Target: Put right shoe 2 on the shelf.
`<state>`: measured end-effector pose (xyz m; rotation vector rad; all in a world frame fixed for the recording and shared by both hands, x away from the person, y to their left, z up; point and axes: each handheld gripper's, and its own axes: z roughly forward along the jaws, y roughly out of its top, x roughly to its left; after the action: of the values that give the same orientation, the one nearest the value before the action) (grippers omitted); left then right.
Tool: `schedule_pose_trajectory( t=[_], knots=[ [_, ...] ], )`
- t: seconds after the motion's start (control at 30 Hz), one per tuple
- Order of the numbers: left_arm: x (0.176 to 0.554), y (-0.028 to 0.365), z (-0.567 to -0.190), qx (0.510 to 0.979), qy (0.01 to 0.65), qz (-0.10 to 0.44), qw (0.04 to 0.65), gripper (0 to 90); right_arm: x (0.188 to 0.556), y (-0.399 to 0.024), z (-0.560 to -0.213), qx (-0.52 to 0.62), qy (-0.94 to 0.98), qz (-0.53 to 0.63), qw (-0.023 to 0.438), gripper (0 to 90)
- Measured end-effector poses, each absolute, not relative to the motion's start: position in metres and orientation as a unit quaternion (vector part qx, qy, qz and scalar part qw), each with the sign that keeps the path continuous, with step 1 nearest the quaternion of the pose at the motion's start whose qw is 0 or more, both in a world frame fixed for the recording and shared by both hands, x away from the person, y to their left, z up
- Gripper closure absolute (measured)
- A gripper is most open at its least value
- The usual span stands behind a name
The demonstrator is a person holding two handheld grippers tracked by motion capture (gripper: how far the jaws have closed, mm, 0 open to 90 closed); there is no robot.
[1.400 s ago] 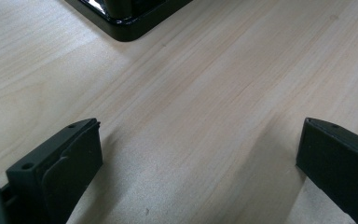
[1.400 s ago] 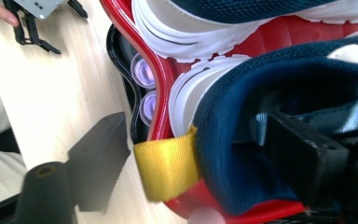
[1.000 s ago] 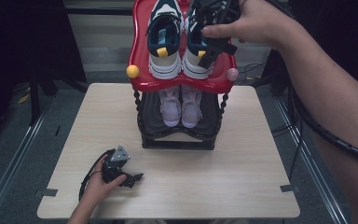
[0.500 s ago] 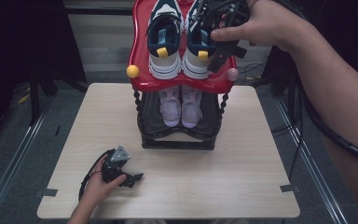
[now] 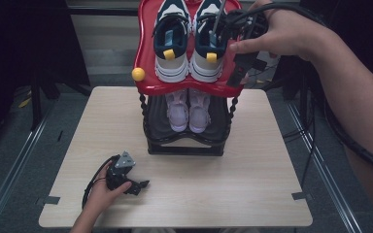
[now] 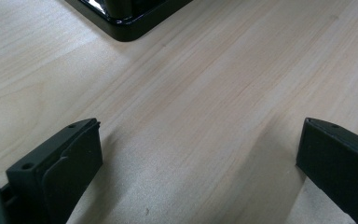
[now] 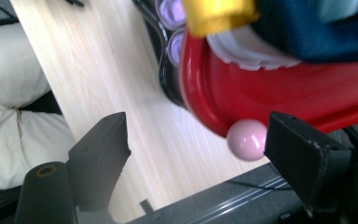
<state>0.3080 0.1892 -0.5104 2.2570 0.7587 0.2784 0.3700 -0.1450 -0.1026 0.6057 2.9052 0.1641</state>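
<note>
A two-tier shoe rack stands at the back of the table. Its red top shelf [image 5: 148, 85] carries a pair of navy-and-white sneakers [image 5: 171, 46] with yellow heel tabs. A pair of lilac shoes [image 5: 189, 109] sits on the black lower shelf. My right gripper [image 5: 236, 73] hangs open at the red shelf's right front corner. In the right gripper view [image 7: 200, 135] nothing lies between the jaws, and the pink ball [image 7: 246, 139] under the red rim [image 7: 214, 107] sits just inside the right-hand jaw. My left gripper [image 5: 140, 185] rests open on the table at the front left [image 6: 200, 140].
A yellow ball [image 5: 138, 74] marks the shelf's left front corner. The rack's black base [image 6: 121, 18] lies just ahead of the left gripper. The wooden table [image 5: 252, 194] has free room in front and to the right. Cables trail off the right side.
My right gripper has come down from over the right sneaker to the red shelf's right front corner, covering the pink ball in the high view. The left hand has stayed put.
</note>
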Motion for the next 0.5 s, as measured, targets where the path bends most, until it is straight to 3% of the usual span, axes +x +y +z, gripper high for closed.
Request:
schedule_pose_trajectory(
  t=[0.5],
  knots=[
    [0.308,0.190,-0.510,0.880,0.290,0.108,0.359,0.0,0.362,-0.156,-0.114,0.202,0.977,0.032,0.052,21.4]
  ],
)
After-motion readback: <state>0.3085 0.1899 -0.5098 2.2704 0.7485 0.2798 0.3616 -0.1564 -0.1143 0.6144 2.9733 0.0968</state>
